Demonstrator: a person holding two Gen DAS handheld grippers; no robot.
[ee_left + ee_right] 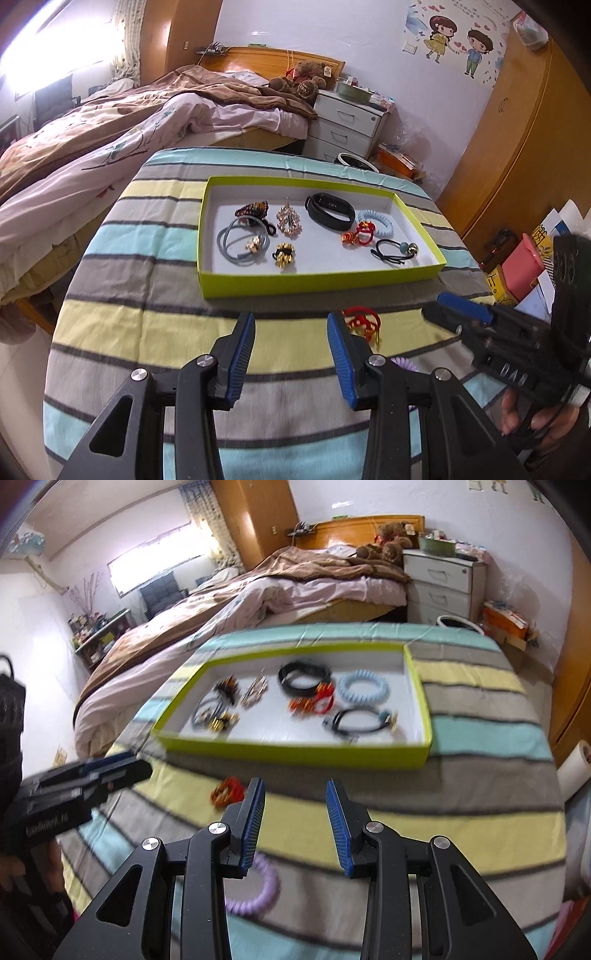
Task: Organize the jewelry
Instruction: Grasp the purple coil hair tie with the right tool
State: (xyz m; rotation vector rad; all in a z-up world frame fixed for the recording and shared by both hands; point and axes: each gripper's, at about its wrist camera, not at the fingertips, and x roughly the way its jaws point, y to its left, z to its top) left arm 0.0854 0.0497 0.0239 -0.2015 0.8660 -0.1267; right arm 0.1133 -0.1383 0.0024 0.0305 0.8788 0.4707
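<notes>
From the left wrist, the left gripper (291, 332) hangs spread and empty over the striped surface (155, 325), the red knot bracelet (360, 321) just beside its right finger; it should straddle the bracelet before closing. From the right wrist, the right gripper (295, 805) is spread and empty, the purple coil tie (258, 890) beneath it. Bare cloth lies before the tray (295, 755), whose wall needs clearing.

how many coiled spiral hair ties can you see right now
2. A light blue coil tie lies in the green tray, right end. A purple coil tie lies on the striped cloth, partly hidden by the right gripper.
</notes>
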